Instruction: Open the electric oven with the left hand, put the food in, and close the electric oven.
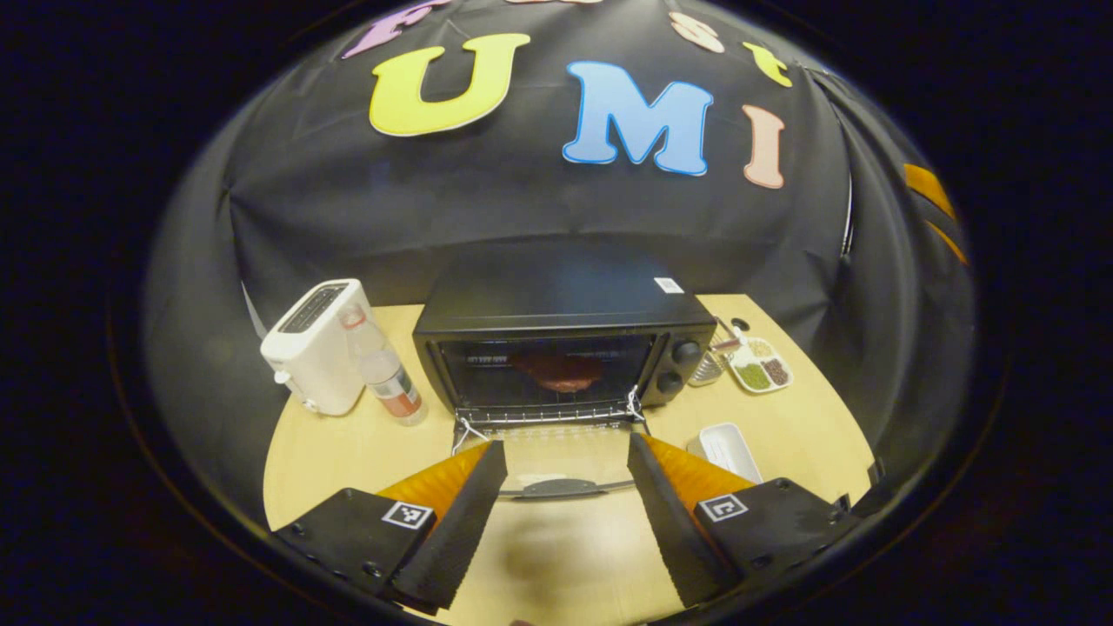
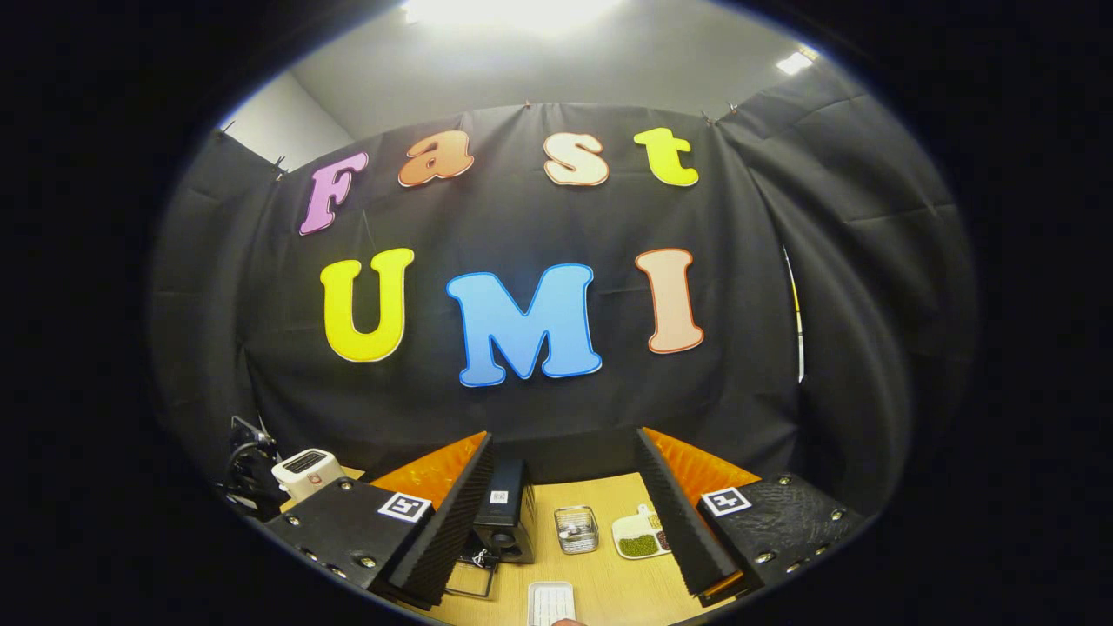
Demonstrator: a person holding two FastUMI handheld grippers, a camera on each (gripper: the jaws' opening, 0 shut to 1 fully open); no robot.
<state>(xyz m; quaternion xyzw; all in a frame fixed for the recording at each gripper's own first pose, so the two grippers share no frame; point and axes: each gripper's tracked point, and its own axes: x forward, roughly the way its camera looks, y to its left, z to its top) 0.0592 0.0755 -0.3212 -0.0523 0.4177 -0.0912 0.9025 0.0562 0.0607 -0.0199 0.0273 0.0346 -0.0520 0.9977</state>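
Wooden table (image 1: pixel 348 452) bears the open oven (image 1: pixel 565 348) (food (image 1: pixel 556 372) inside); both hand-held grippers (image 1: pixel 565 522) (image 2: pixel 565 530) spread, empty.

Toaster (image 1: pixel 315 346), bottle (image 1: pixel 391 382) touching — divided dish (image 1: pixel 759 365), white tray (image 1: pixel 729 449) well apart.

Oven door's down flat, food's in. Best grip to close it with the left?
Probably the dark handle bar along the door's free front edge, farthest from the hinge. Bring the left gripper, open now, in from the front, one finger over and one under, then swing upward.
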